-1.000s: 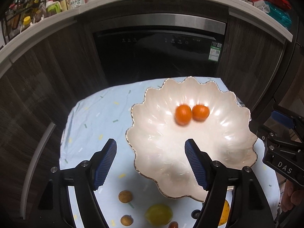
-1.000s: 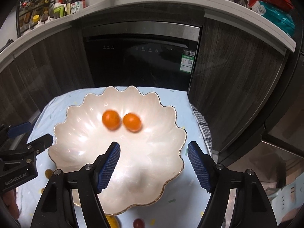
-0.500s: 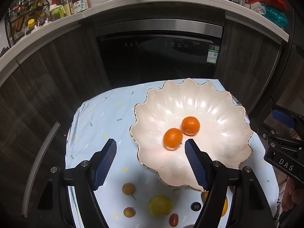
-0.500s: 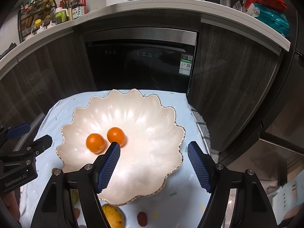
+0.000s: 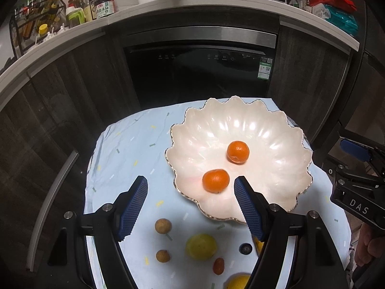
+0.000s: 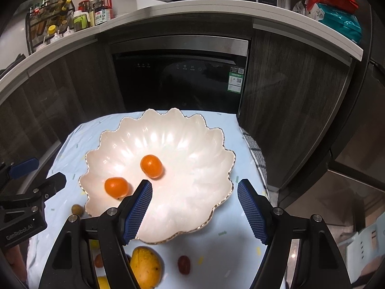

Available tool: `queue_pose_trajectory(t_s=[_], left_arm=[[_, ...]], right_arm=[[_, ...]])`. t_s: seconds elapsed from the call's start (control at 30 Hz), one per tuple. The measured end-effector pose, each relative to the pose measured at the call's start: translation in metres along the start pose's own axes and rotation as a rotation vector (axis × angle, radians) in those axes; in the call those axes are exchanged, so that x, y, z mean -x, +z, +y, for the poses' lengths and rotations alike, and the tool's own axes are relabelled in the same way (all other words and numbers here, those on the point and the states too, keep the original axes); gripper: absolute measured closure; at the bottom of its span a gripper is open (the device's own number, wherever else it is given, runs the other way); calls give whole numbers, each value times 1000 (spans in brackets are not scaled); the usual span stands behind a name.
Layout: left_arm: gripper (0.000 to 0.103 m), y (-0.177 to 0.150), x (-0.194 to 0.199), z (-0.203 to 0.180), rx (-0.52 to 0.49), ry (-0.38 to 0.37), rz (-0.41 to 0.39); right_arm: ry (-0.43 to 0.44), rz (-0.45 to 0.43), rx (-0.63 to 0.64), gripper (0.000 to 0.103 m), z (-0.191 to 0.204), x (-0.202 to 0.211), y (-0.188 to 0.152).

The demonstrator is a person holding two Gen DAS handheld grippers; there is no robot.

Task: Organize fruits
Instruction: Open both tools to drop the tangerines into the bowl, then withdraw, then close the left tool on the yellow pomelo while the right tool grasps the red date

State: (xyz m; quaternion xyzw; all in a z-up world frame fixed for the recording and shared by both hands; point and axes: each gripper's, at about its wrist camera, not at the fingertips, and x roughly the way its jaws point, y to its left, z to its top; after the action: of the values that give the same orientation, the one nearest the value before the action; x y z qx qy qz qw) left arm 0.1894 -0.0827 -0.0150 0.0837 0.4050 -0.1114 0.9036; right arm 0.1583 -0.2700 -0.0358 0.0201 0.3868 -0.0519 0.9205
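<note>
A white scalloped bowl (image 5: 269, 130) (image 6: 192, 144) stands on a light blue cloth and holds two small oranges (image 5: 237, 151) (image 5: 215, 181), also in the right wrist view (image 6: 151, 166) (image 6: 116, 187). My left gripper (image 5: 190, 202) is open and empty above the bowl's near left rim. My right gripper (image 6: 195, 207) is open and empty above the bowl's near right rim. Loose fruit lies in front of the bowl: a yellow lemon (image 5: 201, 246), two brown longans (image 5: 163, 226) (image 5: 163, 256), a small red fruit (image 5: 218, 266), a mango (image 6: 145, 266) and a dark red fruit (image 6: 184, 264).
The cloth-covered table (image 5: 125, 149) stands before a dark oven (image 5: 199, 72) and wood cabinets. A counter above holds bottles (image 5: 103, 2) and snack bags (image 5: 336, 7). A dark blueberry (image 5: 245, 248) lies beside the lemon. A checked cloth (image 6: 255, 151) hangs off the table's right edge.
Both grippers have pulled back and up from the bowl, so it looks smaller and more loose fruit shows. The two oranges have rolled toward the near left and drifted apart.
</note>
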Motion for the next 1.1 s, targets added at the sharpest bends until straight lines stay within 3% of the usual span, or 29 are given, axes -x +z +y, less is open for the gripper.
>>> queue_pose_trajectory(t_s=[0.37, 1.1], left_arm=[[29, -21, 19, -7, -15, 2, -17], [29, -73, 24, -28, -23, -14, 23]], right_arm=[[22, 6, 0, 29, 0, 17, -20], [25, 63, 19, 29, -4, 19, -67]])
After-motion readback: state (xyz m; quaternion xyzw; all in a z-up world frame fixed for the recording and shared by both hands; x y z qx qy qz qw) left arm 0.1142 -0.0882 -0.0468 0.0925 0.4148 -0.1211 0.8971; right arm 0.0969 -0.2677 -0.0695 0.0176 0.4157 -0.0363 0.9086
